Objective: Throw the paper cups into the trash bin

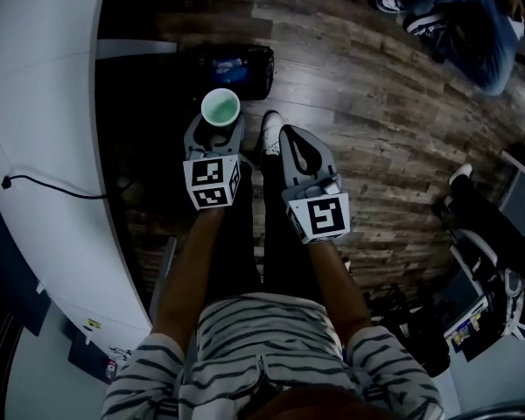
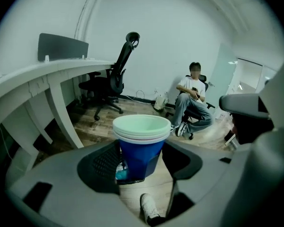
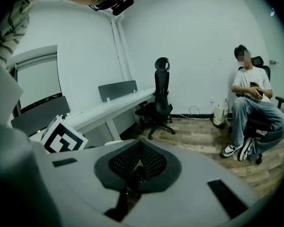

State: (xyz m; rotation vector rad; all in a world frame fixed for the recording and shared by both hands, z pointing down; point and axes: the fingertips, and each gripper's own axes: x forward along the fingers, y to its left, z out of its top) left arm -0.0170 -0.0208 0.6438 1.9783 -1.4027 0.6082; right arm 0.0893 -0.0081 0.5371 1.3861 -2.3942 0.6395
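A stack of blue paper cups (image 2: 140,148) with white rims and a pale green inside stands upright between the pads of my left gripper (image 2: 141,164), which is shut on it. In the head view the cups (image 1: 220,108) and the left gripper (image 1: 217,128) hang just in front of a black trash bin (image 1: 238,66) on the floor, with something blue lying inside. To the right, my right gripper (image 1: 289,134) points forward and down. Its jaws (image 3: 138,169) are shut with nothing between them.
A curved white desk (image 1: 44,103) with a black cable (image 1: 48,189) runs along the left. A person sits on a chair (image 2: 191,98) by the far wall. An empty black office chair (image 2: 112,82) stands beside the desk. My own shoe (image 1: 271,129) is near the bin.
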